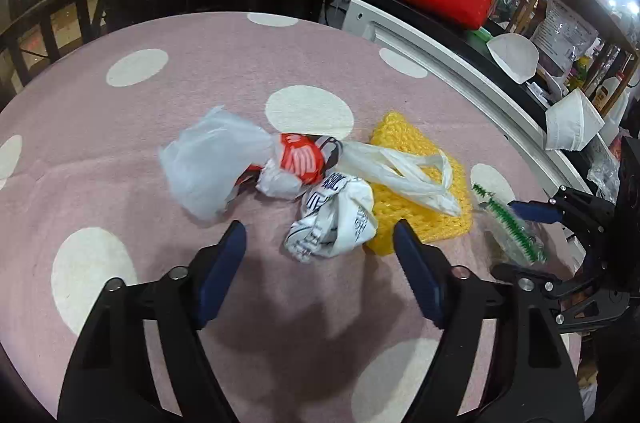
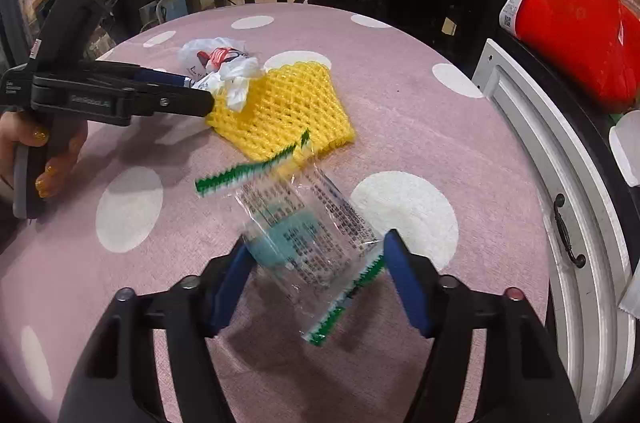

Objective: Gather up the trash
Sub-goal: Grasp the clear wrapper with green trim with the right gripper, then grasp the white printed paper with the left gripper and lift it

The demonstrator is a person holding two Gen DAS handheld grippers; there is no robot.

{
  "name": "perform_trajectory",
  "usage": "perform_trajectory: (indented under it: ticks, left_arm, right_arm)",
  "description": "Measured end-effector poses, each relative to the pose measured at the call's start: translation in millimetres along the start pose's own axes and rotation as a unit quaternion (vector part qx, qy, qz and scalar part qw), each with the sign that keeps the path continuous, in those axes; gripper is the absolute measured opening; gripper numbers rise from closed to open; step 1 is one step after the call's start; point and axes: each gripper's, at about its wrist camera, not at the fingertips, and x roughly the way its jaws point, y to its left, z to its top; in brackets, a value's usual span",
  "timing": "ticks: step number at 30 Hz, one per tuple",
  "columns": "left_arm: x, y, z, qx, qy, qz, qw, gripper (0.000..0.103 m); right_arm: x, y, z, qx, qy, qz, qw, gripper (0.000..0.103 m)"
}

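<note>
Right up close, the right gripper point(image 2: 316, 259) straddles a clear printed wrapper point(image 2: 308, 235) with green zigzag edges, jaws partly open, pads at its sides; whether they pinch yet, I cannot tell. It looks feather-light, crinkly, slippery, so take it across the middle. The left gripper point(image 1: 320, 239) hangs over the pink spotted desk point(image 1: 200, 63), jaws wide and empty, just short of a crumpled white printed bag point(image 1: 336, 219) beside yellow foam netting point(image 1: 408, 159), soft and springy.

Matt pink cloth w/ spots point(image 1: 240, 63); glossy clear plastic wrapper point(image 2: 312, 243); yellow foam net point(image 2: 288, 107).
</note>
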Motion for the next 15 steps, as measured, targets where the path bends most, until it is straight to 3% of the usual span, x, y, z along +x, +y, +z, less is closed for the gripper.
perform_trajectory:
  ticks: [2,6,11,15]
  left_arm:
    - [2.7,-1.8,3.1,0.000,0.003,-0.007,1.0000,0.062]
    - [1.3,-4.2,4.1,-0.004,-0.003,-0.014,0.9999,0.039]
    - [-7.3,-8.1,-2.5,0.005,-0.015,0.004,0.9999,0.034]
    - [-19.4,-11.9,-11.8,0.017,-0.025,0.014,0.9995,0.034]
  right_arm:
    - [-1.3,-1.2,-0.4,0.007,-0.001,0.001,1.000,0.053]
    - [-5.0,2.5,-1.0,0.009,-0.006,-0.001,1.000,0.037]
    - [-10.9,8.4,-3.9,0.022,-0.019,-0.007,1.000,0.028]
    - [-20.7,13.2,-8.5,0.036,-0.033,-0.002,0.999,0.027]
